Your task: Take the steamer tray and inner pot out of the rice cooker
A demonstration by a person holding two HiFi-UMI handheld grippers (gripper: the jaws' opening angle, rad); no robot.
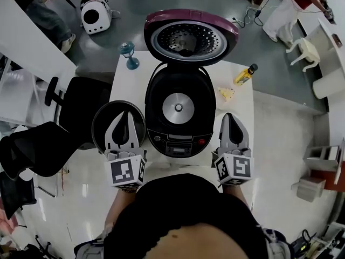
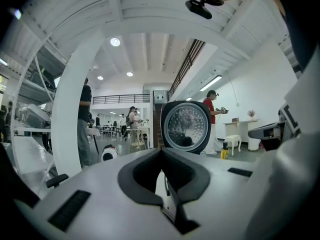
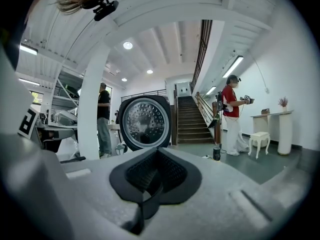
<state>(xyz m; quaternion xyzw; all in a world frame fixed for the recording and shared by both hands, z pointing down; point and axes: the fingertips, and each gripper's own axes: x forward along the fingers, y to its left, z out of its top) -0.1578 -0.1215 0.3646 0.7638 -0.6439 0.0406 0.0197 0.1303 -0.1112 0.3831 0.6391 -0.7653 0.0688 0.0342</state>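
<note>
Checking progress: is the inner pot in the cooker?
Out: black rice cooker shows bare silver heating plate; dark round pot stands beside it.

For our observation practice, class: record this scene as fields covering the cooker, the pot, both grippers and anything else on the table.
Rice cooker: on the white table, lid raised, cavity empty down to the heating plate
Inner pot: out, on the table left of the cooker
Left gripper: shut, empty, over the pot
Right gripper: shut, empty, right of the cooker
Other items: yellow bottle, teal goblet
Steamer tray: not identifiable
</note>
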